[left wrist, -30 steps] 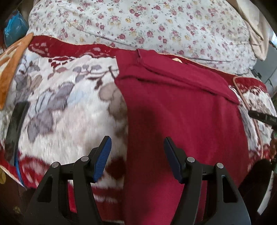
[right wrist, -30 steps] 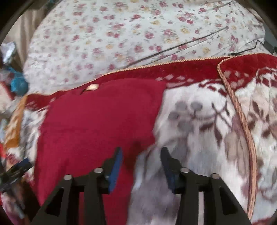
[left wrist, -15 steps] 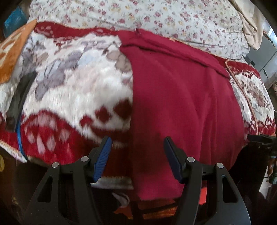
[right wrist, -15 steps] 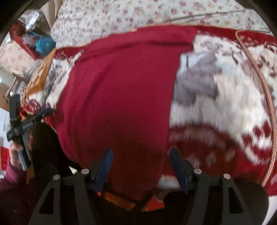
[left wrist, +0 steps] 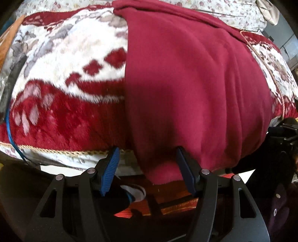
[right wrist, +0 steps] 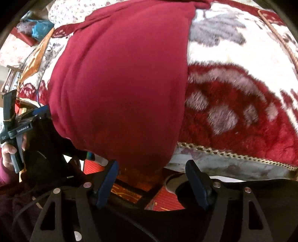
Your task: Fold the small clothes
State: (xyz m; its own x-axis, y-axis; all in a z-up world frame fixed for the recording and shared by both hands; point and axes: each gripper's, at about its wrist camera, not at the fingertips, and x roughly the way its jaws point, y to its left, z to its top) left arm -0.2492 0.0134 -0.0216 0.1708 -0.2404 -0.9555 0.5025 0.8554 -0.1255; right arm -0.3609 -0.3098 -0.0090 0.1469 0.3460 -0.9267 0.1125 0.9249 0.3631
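Note:
A dark red garment point(left wrist: 186, 83) lies spread on the red and white plush blanket point(left wrist: 65, 111), and its lower hem hangs over the bed's near edge. My left gripper point(left wrist: 147, 154) points down at the hem's left corner. Its jaws stand open with that hanging corner between them, and the pads are not pressing. In the right wrist view the garment point(right wrist: 121, 83) fills the middle. My right gripper point(right wrist: 150, 167) is at the hem's right corner. Its jaws are opening, with the cloth's edge hanging between them, unpinched.
A floral sheet point(left wrist: 232, 16) lies beyond the blanket. A blue cable point(left wrist: 11, 134) runs down the blanket's left side. Below the bed edge are a red mat point(left wrist: 177, 203) and a shoe point(left wrist: 134, 191). A hand point(right wrist: 9, 154) holds the left gripper's handle.
Both grippers drew back from over the bed to its near edge and tipped downward, so the hanging hem now sits between each pair of jaws. The right jaws spread wider.

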